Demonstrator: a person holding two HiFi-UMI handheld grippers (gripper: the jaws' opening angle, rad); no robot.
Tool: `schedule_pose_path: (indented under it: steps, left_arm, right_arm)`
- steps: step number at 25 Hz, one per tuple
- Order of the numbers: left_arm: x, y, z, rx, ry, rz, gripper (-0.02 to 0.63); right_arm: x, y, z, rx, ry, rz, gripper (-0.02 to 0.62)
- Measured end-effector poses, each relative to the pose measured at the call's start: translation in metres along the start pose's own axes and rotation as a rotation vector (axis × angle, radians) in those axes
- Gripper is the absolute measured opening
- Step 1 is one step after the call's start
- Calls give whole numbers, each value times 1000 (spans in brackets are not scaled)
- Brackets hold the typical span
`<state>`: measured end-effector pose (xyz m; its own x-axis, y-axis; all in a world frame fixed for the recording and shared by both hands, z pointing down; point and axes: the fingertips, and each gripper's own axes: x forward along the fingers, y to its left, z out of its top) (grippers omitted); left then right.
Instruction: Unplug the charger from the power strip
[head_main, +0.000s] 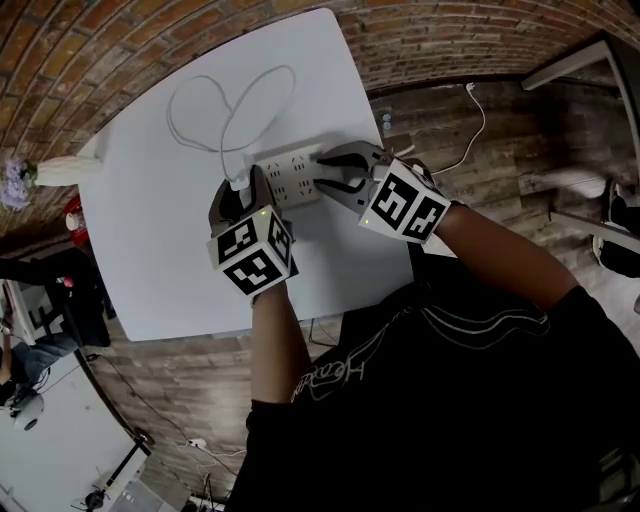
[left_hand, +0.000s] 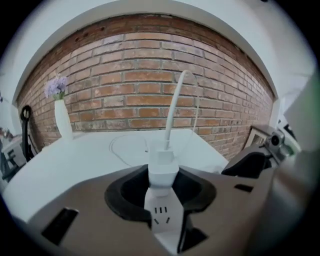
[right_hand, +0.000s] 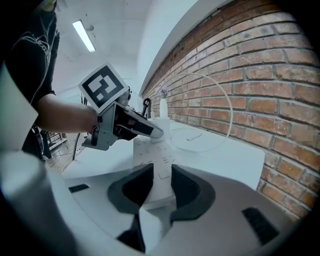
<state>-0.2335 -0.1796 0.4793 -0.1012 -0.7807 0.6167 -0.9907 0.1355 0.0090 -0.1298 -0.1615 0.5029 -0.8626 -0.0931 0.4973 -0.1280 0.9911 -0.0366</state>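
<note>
The white power strip (head_main: 296, 176) is lying on the white bench (head_main: 170, 250), and both tools are gripping it from opposite ends. The charger (left_hand: 163, 167) is sitting upright in the strip's far left socket, directly between the jaws of the left gripper (left_hand: 162, 186). Those jaws are standing partly closed, with their dark pads pressing against the charger's two sides. Below the charger, the power strip's face is running down through the gap toward the camera. The charger's white cable (left_hand: 173, 107) is rising straight from its top and looping away across the bench toward the brick wall (left_hand: 125, 85).

The right gripper (right_hand: 158, 186) is clamping the other end of the power strip. Its jaws are closed to the strip's width and are bearing on both long edges. In the right gripper view, the left gripper's tips are meeting at the charger at the strip's far end. A white vase (left_hand: 63, 120) is standing near the bench's edge.
</note>
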Motion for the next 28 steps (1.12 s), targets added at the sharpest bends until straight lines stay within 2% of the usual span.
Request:
schedule_pose_path:
  steps: [2,4,6,11,13,15,18,19,21,24,25,26,28]
  left_arm:
    - [2,4,-2,-94,22,-73,138]
    - [4,6,-6,-130,38,-107,138]
    - [4,7,-6,-102,34,-89,138]
    - [0,0,-2,67,6,49,137]
    - [0,-2,-1,77,3,51,135]
    - [0,1,-2,6,9,-3,135]
    - [-1,9,-3,-187,28,-116,138]
    - [-1,9,-3,-201,32,-131,138]
    - [-1,7,-2,-123,24,-103,138]
    - [-3,-3,0,116,13,17,137]
    - [-4,-6,1,146,11,38,137]
    - [-5,-6,1,121,5,36,137]
    - [-8,0,5,-43,-21,-22,137]
  right_arm:
    - [0,0,0,-4,7,0,80]
    - [1,-1,1,-16,15,-3,80]
    - [2,0,1,-19,16,-4,80]
    - [1,0,1,-12,10,-6,80]
    - [0,0,0,-14,9,-5,80]
    - [1,-1,0,-16,8,-5,80]
    - [1,0,0,-18,9,-3,80]
    - [1,1,0,-19,10,-3,80]
    - [1,0,0,-20,7,-9,80]
    - [1,-1,1,-19,4,-11,80]
    - [1,-1,1,-22,5,-10,80]
    - [1,0,0,-24,6,-8,80]
    - [1,1,0,-22,11,-3,80]
